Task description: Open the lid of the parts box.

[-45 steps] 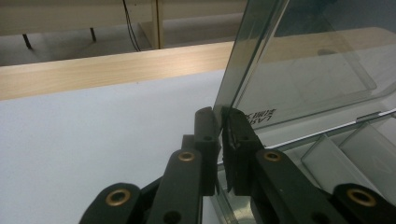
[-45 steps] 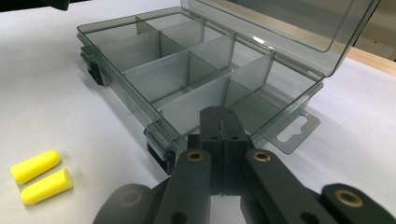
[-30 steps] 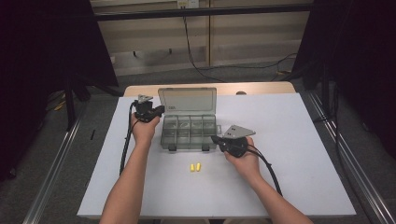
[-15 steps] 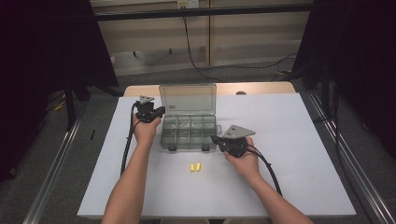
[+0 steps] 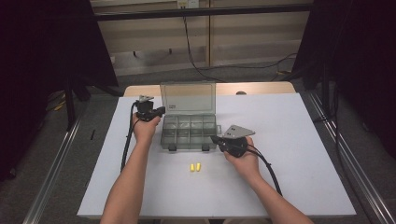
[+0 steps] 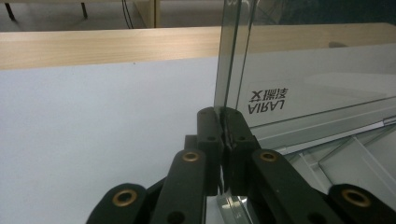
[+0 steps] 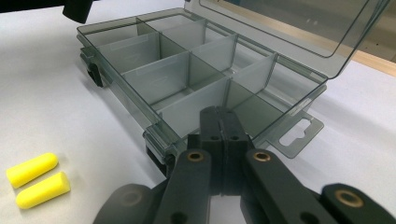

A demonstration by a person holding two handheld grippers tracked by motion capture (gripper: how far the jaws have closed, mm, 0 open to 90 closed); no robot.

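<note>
Nothing moved; left gripper (image 6: 226, 135) still clamps upright lid (image 6: 299, 70); right gripper (image 7: 222, 122) closed, empty

Lab or recording studio setup, not a home. Flat white rectangular surface (image 5: 299, 154) laid over a pale wooden tabletop (image 5: 261, 87), standing on a grey carpeted floor (image 5: 56, 186). Black curtains (image 5: 42, 56) hang at both sides, screening the area off. Black metal crossbar (image 5: 201, 12) spans overhead near the top of the high view. Black cables (image 5: 196, 56) trail down the beige panelled back wall (image 5: 154, 42) and across the floor. Metal floor rails (image 5: 51, 172) run along both sides of the surface. Bare, staged layout, even lighting on the surface.
</note>
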